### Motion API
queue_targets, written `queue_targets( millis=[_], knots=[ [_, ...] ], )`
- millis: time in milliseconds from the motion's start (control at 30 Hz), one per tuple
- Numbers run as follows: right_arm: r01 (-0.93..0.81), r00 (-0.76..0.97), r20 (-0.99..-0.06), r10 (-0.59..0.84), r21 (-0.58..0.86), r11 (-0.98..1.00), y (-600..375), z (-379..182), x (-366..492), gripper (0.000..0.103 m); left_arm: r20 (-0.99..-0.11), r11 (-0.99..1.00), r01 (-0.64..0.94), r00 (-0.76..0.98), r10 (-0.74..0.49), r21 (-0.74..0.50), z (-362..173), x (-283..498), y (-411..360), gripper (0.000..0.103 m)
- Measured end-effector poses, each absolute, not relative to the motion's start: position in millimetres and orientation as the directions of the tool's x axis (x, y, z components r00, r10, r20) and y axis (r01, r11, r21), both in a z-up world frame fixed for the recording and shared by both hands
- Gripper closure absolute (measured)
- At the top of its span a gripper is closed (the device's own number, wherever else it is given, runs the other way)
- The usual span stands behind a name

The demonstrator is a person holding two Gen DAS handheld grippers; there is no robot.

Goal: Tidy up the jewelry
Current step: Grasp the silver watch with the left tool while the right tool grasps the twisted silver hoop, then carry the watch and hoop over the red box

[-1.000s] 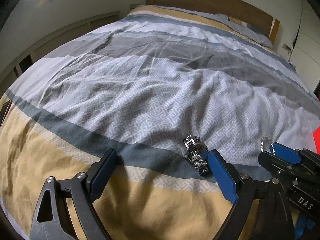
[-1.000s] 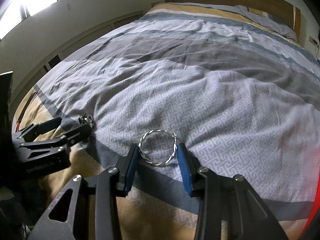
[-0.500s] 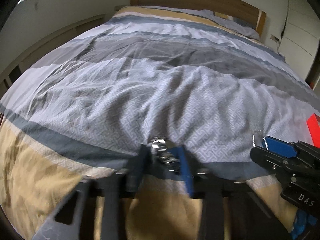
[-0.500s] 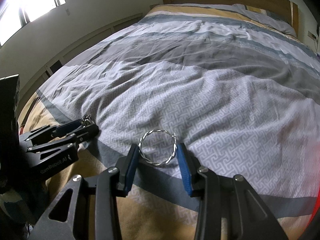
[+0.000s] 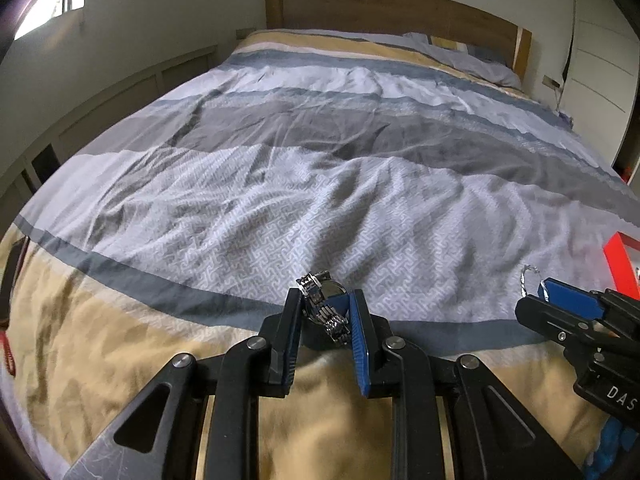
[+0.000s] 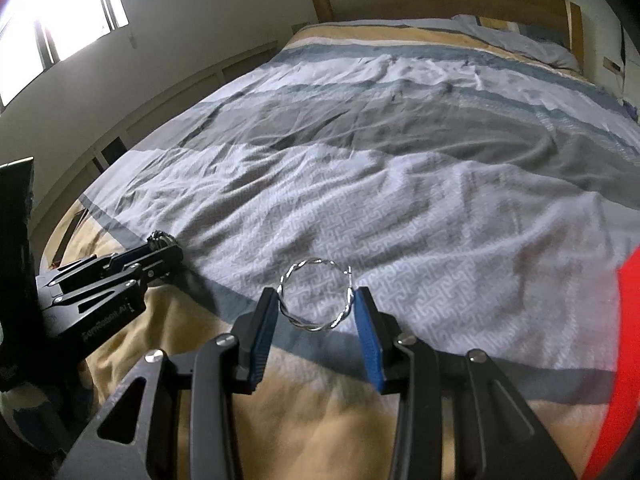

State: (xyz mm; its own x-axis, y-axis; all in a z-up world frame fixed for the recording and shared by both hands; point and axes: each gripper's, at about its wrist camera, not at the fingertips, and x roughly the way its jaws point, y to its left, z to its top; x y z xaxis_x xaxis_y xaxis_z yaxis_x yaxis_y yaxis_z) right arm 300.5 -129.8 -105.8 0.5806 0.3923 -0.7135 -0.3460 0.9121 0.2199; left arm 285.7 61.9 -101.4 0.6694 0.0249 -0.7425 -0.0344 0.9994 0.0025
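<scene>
The left gripper [image 5: 325,322] is clenched on a metal link watch [image 5: 323,307]; its jaws have just been closing, and the watch sits between the blue pads, the dial and a bit of the band standing up above the fingertips. The right gripper [image 6: 316,310] grasps a thin twisted silver bangle [image 6: 316,296], held by its two opposite sides, with the ring open toward the camera. Both pieces are carried just above the bedcover [image 5: 320,200], near its grey and yellow stripes at the foot of the bed. A red box [image 5: 618,264] shows at the right edge of the left wrist view; I judge it may be the place for the jewelry, but I cannot tell what is inside.

The watch looks rather heavy for its size. The case is stiff, but the link band is loose and can swing or fold, and polished steel is slippery against flat pads. I think the safest hold is across the case or the links next to it, as now, so that the free band hangs short.

The bangle seems very light and springy. Its wire is thin, so a strong squeeze could bend it out of round, and it may pop out of the pads sideways. A gentle hold across the widest part, with the twist giving some friction, seems right, and a slow level carry is advisable
</scene>
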Motion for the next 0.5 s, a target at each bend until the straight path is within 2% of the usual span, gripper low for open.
queue_targets(
  millis=[500],
  knots=[
    [-0.303, 0.65, -0.679, 0.341, 0.179, 0.936, -167.2, -46.7, 240.4, 0.066, -0.719, 0.999, 0.034, 0.695, -0.019, 0.006, -54.4, 229.7, 10.5, 0.08]
  ],
)
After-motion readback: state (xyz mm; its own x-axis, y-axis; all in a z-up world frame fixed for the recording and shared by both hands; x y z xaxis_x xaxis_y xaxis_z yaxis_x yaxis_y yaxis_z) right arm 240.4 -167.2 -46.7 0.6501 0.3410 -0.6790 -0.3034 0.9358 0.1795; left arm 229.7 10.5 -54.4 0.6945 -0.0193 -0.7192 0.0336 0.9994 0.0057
